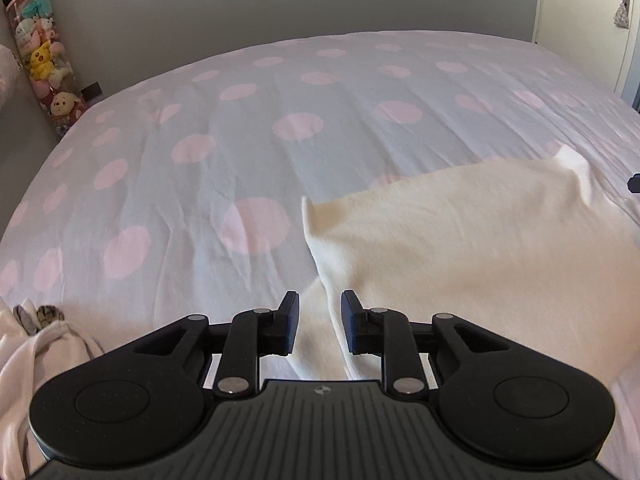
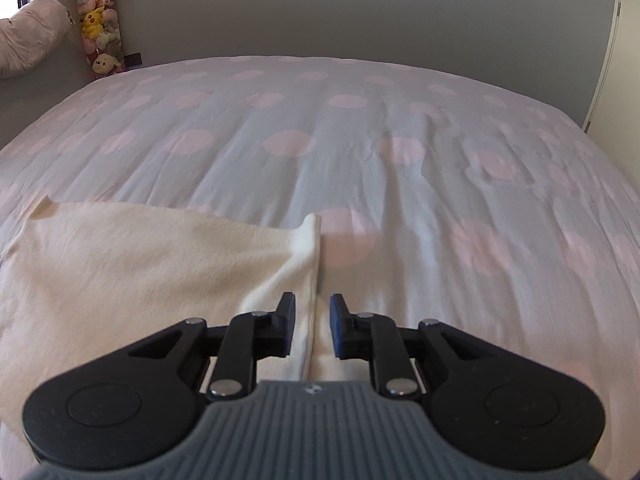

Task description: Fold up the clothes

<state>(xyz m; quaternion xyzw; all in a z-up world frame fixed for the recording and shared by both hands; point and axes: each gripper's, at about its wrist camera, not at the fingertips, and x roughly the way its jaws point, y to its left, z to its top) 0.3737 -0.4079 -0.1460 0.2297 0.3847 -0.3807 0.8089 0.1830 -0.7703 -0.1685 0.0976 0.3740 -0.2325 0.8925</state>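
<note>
Only left claw (image 1: 319, 312) view shows crumpled white clothing (image 1: 36, 344) beside cream garment (image 1: 460, 240).

The cream garment (image 1: 460, 248) is a soft, matt, faintly fuzzy knit cloth, lying on a bed cover (image 1: 240, 128) of thin, smooth woven cotton-like cloth, matt and finely creased, printed with pale pink dots. Each hand-held gripper, left (image 1: 319, 322) and right (image 2: 312, 324), is matt black moulded plastic with shiny round metal pivot pins, dark blue matt finger pads (image 2: 338, 326) and a ribbed grey plastic body. By the wall, a clear glossy plastic tube (image 1: 40, 52) holds plush, fuzzy toys.
</note>
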